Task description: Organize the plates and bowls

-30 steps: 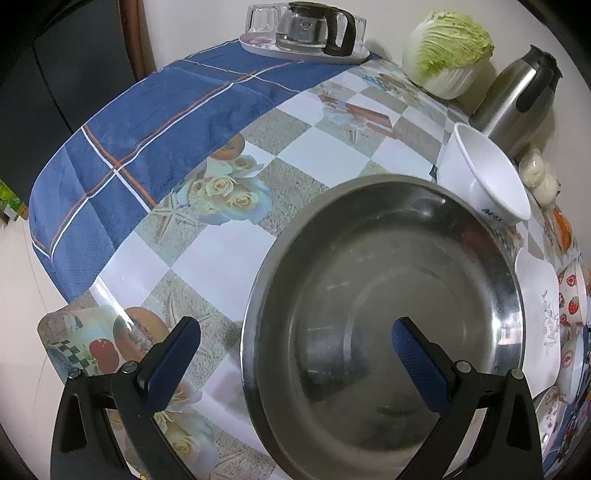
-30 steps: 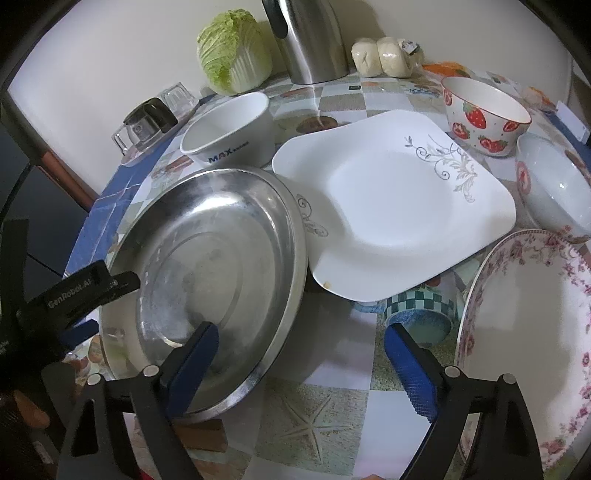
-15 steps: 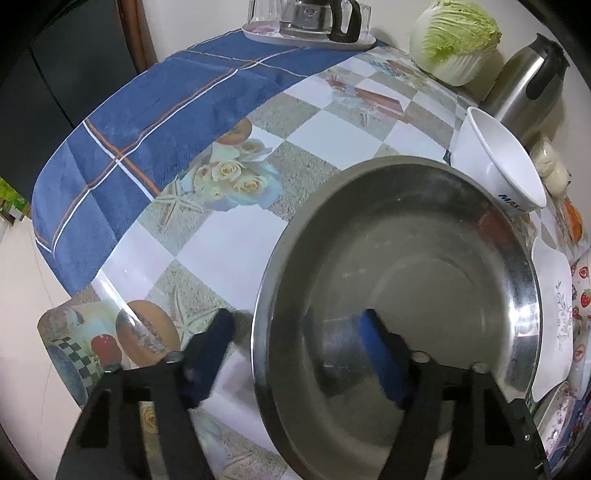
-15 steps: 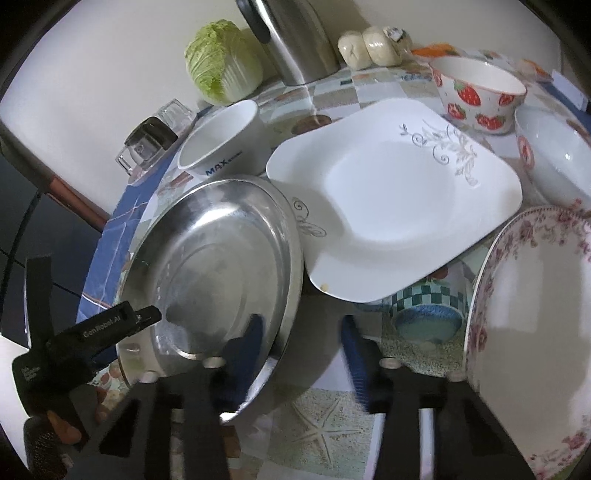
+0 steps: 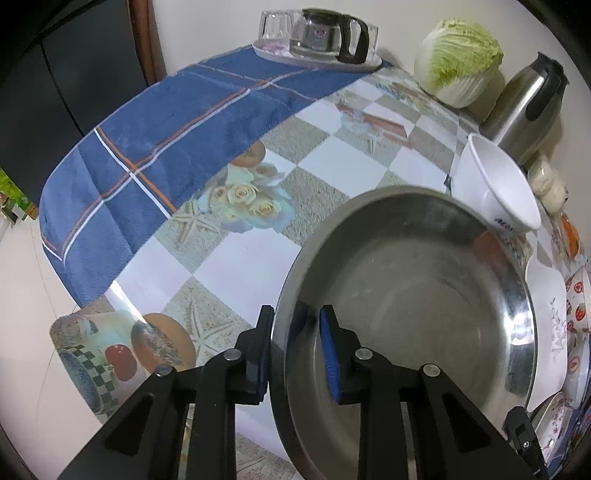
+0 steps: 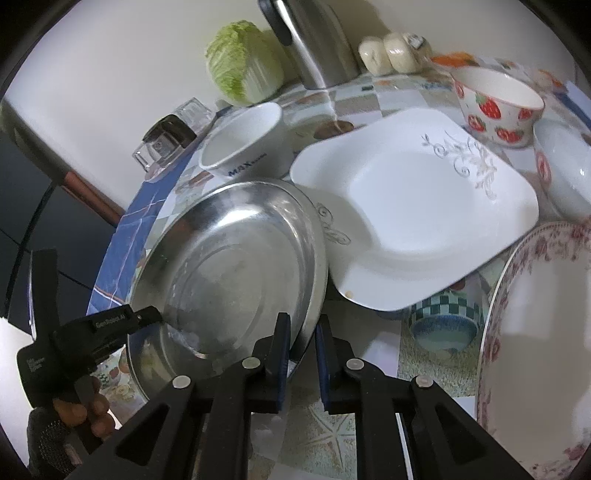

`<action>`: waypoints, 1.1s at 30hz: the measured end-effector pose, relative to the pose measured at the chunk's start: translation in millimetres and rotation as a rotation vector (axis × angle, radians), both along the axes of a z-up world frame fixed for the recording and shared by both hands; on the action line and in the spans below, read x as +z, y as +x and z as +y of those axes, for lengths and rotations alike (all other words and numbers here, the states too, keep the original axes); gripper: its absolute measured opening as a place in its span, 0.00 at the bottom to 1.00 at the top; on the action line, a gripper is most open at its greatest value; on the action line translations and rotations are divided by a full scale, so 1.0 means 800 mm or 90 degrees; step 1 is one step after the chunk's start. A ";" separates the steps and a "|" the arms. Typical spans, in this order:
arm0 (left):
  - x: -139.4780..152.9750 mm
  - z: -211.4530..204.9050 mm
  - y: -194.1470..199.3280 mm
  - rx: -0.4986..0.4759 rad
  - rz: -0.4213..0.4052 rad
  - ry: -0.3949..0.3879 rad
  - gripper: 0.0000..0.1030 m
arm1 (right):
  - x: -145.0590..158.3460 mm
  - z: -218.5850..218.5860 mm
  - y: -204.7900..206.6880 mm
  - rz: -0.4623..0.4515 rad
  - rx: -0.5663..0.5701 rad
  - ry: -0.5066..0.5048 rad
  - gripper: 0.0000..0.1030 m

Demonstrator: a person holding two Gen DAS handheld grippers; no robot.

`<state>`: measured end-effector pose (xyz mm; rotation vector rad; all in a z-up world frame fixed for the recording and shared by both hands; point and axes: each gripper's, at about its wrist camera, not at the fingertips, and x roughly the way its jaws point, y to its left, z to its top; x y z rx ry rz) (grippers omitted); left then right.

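1. Left wrist view only: blue checked cloth (image 5: 155, 155) over the far-left part of the bench (image 5: 236, 266); glass carafe (image 5: 328, 35) with tumblers on a tray at the far edge.
2. Right wrist view only: white square plate (image 6: 424, 221), its corner overlapping the rim of the steel plate (image 6: 236, 258); strawberry bowl (image 6: 495, 107) behind it; floral-rimmed plate (image 6: 535, 332) at the right; person's hand (image 6: 81, 410) on the left gripper's handle, lower left.
3. Both views: cabbage (image 5: 458, 62), steel flask (image 5: 524, 110), white bowl (image 5: 495, 192) just beyond the steel plate.
4. Steel plate lies on the bench, near edge, left of the square plate.
5. Left gripper (image 5: 295, 350): angled steeply down, fingers have just been closing and now pinch the plate's left rim, one pad outside, one inside.
6. Right gripper (image 6: 301, 354): angled down, fingers have just been closing and now pinch the plate's near-right rim.
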<state>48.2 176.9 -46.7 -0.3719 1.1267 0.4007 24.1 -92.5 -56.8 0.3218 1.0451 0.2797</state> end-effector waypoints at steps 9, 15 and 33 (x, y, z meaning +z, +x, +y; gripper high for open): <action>0.038 -0.007 -0.025 0.010 -0.059 -0.010 0.25 | 0.020 -0.002 -0.006 -0.033 0.016 0.006 0.15; 0.052 -0.014 -0.029 0.013 -0.085 -0.009 0.25 | 0.036 -0.009 -0.011 -0.052 0.017 0.022 0.16; 0.066 -0.084 -0.019 -0.036 -0.098 0.002 0.25 | 0.057 -0.075 -0.025 -0.071 -0.017 0.039 0.17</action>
